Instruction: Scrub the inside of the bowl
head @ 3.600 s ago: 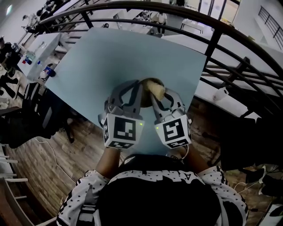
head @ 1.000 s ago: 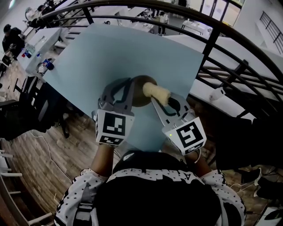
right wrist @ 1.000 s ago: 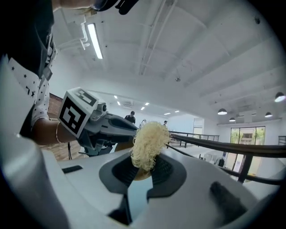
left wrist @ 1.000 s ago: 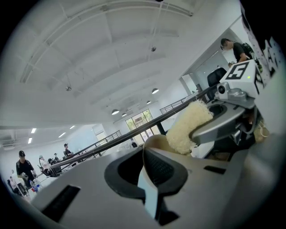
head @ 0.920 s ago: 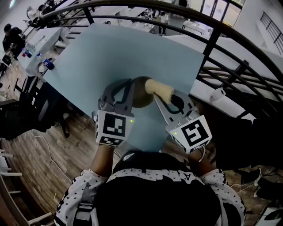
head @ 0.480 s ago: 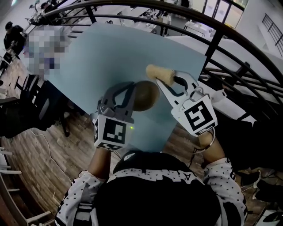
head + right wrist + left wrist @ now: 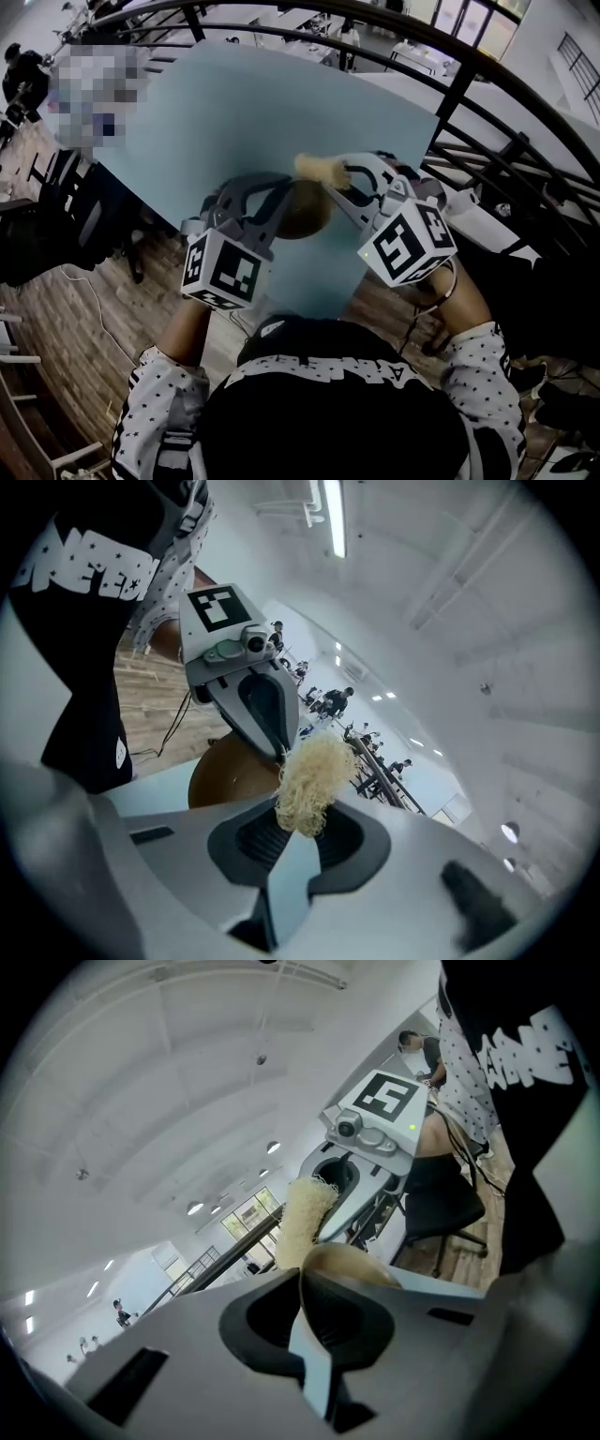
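The left gripper (image 7: 279,197) is clamping its 2 grey jaws on the near rim of the bowl (image 7: 307,212). The bowl is round, smooth and brown, and it is leaning tilted over the pale blue surface (image 7: 216,103) near the front edge. In the left gripper view the thin rim is sitting pinched between the jaws, and the bowl's inside is showing a paler tan. The right gripper (image 7: 345,174) is squeezing one end of the scrubber (image 7: 317,168), a pale yellow, coarse, fibrous, oblong wad. The scrubber is lying at the bowl's far rim; whether it is touching cannot be told. A star-printed sleeve (image 7: 155,412) is showing below.
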{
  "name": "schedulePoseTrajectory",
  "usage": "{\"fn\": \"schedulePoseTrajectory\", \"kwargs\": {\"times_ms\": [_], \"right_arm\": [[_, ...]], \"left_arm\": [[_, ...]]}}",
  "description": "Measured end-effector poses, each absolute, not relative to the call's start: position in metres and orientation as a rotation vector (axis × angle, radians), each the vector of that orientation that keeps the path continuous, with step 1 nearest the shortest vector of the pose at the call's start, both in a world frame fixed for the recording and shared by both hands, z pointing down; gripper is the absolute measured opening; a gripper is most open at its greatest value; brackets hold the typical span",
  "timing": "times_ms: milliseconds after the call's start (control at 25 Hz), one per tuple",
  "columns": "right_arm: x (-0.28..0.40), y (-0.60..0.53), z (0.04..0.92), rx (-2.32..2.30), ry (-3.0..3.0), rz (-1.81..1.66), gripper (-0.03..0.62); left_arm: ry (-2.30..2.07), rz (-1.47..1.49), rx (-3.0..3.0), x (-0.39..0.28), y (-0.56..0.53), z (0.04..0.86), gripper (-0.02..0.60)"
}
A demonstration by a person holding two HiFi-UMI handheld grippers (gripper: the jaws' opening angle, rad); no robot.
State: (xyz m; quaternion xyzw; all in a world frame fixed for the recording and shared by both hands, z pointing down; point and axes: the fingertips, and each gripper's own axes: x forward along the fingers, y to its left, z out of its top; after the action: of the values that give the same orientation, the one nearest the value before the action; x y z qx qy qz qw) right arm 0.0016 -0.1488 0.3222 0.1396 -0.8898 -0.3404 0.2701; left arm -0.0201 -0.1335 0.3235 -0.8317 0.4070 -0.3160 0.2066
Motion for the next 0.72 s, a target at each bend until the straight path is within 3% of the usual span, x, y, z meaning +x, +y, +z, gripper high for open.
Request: {"fn": "schedulePoseTrajectory", "kwargs": {"times_ms": [440,720], "right_arm": [[0.004,-0.152,0.349,0.189,-1.985,-1.245,0.058],[0.009,-0.152,0.355,0.131,-1.969,-1.272,0.058]], "left_arm": [[0.955,-0.978,-2.322,-0.006,-0.129,0.336,0.023],[0.896,-1.008,-2.303,0.009,-0.129,0.342,0.023]]}}
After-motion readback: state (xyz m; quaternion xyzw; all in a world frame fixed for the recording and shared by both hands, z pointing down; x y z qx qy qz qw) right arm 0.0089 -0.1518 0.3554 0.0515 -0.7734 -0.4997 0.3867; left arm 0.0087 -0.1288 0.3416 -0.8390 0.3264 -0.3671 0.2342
